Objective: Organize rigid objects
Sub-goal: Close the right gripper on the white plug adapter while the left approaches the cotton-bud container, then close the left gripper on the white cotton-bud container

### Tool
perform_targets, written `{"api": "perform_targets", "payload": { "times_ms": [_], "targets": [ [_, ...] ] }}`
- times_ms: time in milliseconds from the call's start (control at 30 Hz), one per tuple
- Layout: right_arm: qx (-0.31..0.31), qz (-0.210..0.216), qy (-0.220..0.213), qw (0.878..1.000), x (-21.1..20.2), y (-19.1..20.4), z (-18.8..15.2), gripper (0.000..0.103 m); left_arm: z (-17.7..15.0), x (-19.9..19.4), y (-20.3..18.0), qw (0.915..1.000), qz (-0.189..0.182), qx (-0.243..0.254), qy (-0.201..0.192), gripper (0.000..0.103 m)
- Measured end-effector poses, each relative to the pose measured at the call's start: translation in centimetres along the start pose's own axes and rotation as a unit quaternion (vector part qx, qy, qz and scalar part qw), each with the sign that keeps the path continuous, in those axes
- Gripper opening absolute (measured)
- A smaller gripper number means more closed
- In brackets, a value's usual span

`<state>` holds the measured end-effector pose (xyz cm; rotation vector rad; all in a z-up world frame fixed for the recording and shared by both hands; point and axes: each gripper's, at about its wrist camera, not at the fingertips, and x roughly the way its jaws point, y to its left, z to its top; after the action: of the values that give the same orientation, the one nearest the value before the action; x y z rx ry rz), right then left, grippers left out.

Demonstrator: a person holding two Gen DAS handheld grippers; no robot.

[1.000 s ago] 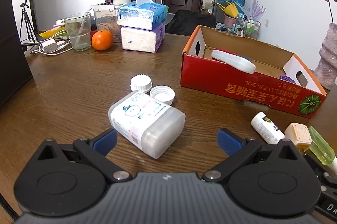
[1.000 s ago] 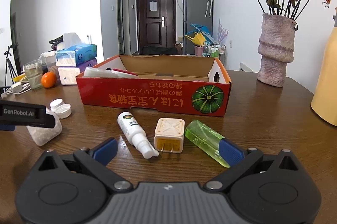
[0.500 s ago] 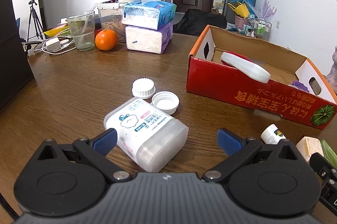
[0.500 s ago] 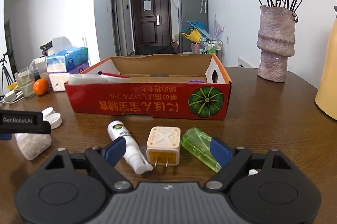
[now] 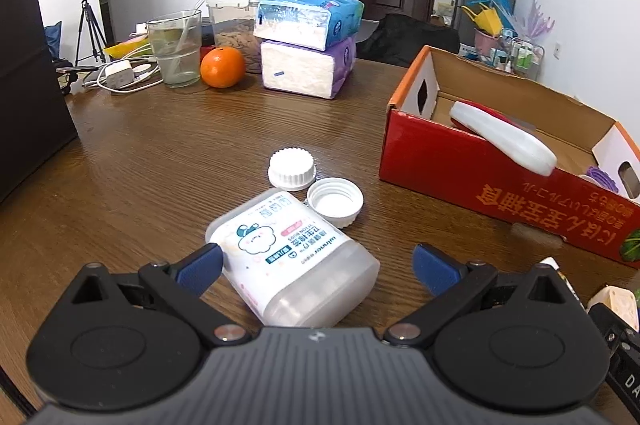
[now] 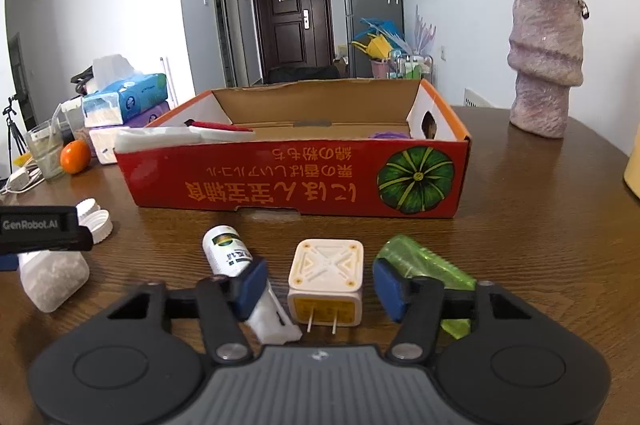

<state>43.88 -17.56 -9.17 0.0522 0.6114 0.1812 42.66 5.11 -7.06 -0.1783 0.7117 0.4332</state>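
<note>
The right gripper (image 6: 320, 285) is being closed around the white plug adapter (image 6: 326, 279), which lies on the wooden table (image 6: 520, 225) between the blue pads (image 6: 390, 289) with a gap left on each side, flanked by a small white bottle (image 6: 228, 253) and a green bottle (image 6: 420, 261) before the red cardboard box (image 6: 300, 181). The left gripper (image 5: 316, 263) is held wide open over a cotton swab box (image 5: 292, 257) lying on its side, just beside two white caps (image 5: 292, 169).
</note>
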Motion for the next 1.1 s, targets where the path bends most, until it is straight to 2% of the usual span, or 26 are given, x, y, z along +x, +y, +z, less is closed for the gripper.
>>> {"api": "perform_targets", "payload": {
  "times_ms": [133, 433, 700, 967, 1100],
  "targets": [
    [0.01, -0.002, 0.015, 1.0, 1.1, -0.2, 0.1, 0.039, 0.2, 0.5, -0.4, 0.9999, 0.016, -0.002, 0.0, 0.103],
    [0.011, -0.004, 0.01, 1.0, 1.1, -0.1, -0.3, 0.039, 0.1, 1.7, -0.8, 0.998, 0.061, 0.015, 0.005, 0.103],
    [0.007, -0.005, 0.004, 1.0, 0.6, 0.2, -0.6, 0.039, -0.4, 2.4, -0.5, 0.9973, 0.068, 0.025, 0.014, 0.103],
    [0.006, -0.002, 0.004, 1.0, 0.2, 0.2, -0.9, 0.039, -0.8, 2.6, 0.3, 0.9981, 0.051, 0.025, 0.025, 0.089],
    [0.007, 0.003, 0.004, 1.0, -0.2, 0.1, -1.1, 0.039, -0.9, 2.2, 0.7, 0.9982, 0.043, 0.036, 0.023, 0.076]
  ]
}}
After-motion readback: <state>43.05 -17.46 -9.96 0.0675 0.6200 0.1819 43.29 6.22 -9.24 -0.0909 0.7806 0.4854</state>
